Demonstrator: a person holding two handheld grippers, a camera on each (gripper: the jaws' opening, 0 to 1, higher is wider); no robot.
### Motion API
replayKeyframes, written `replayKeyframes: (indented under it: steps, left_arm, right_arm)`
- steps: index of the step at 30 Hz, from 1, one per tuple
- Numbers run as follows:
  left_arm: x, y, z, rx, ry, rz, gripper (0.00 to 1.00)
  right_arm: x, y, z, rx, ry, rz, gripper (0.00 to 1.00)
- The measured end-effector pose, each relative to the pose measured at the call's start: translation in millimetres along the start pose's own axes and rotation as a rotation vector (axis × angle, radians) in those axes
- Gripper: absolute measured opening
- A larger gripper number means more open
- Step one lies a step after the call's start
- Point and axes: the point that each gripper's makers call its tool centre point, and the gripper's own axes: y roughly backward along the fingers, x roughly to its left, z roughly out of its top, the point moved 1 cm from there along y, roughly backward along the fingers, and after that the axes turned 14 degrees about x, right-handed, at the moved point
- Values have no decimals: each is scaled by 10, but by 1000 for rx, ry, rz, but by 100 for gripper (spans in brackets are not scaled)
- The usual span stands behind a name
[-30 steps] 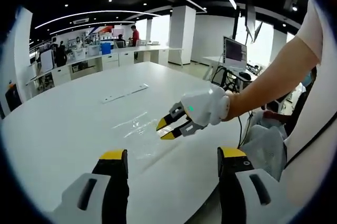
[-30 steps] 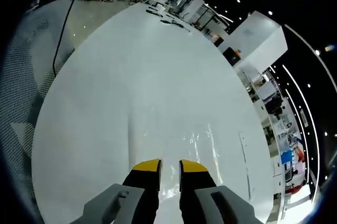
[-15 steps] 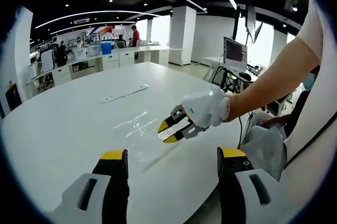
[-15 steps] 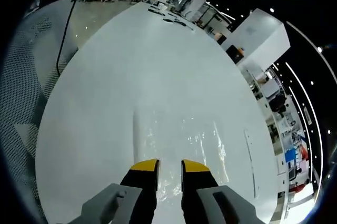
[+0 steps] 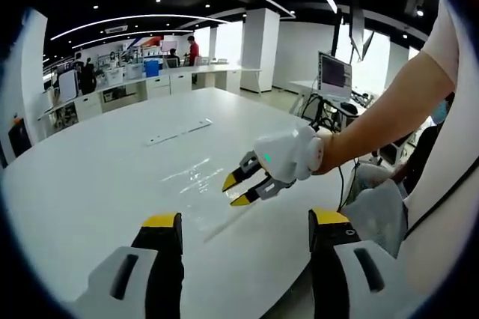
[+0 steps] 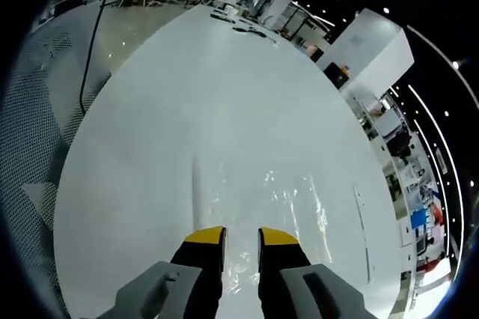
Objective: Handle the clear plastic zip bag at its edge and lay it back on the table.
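At the bottom of the left gripper view, the left gripper with yellow-tipped black jaws holds them spread wide apart, with nothing between them, above the near edge of the large white oval table. Just beyond it, the clear plastic zip bag lies flat on the table surface and shows mostly by its shiny wrinkles. The right gripper, white with yellow jaw tips, comes in from the right on the person's bare forearm; its jaws are a little apart and stand at the near right edge of the bag. Whether they touch the plastic, I cannot tell. In the right gripper view, the two jaws rise with a narrow gap between them, over the bag. Farther on the table lies a thin white strip. Behind the table stands a dark computer monitor, and far away are white office desks.
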Motion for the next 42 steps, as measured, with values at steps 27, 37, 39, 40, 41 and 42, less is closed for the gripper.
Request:
replayKeyframes:
  steps: [27,37,39,40,41,42]
  left_arm:
    - [-24,3,-1,-3,-3,-4,67]
    - [-57,-3,40,-9,-20,-13,67]
    - [-57,2,38,-9,-21,-13,67]
    - [-57,3,35,-8,-21,-13,67]
    - [-60,5,31,-7,-23,-13,67]
    - [-64,6,29,-7,-23,-13,67]
  right_arm:
    - [90,47,-4,-11,-27,33,14]
    - [107,109,-99,-7,-57,32,17]
    - [122,119,-128,-6,-60,33,17]
    - [127,125,-140,-4,-63,34,17]
    - [132,133,-158,-2,-64,32,17]
    - [132,142,-168,-3,-71,32,17]
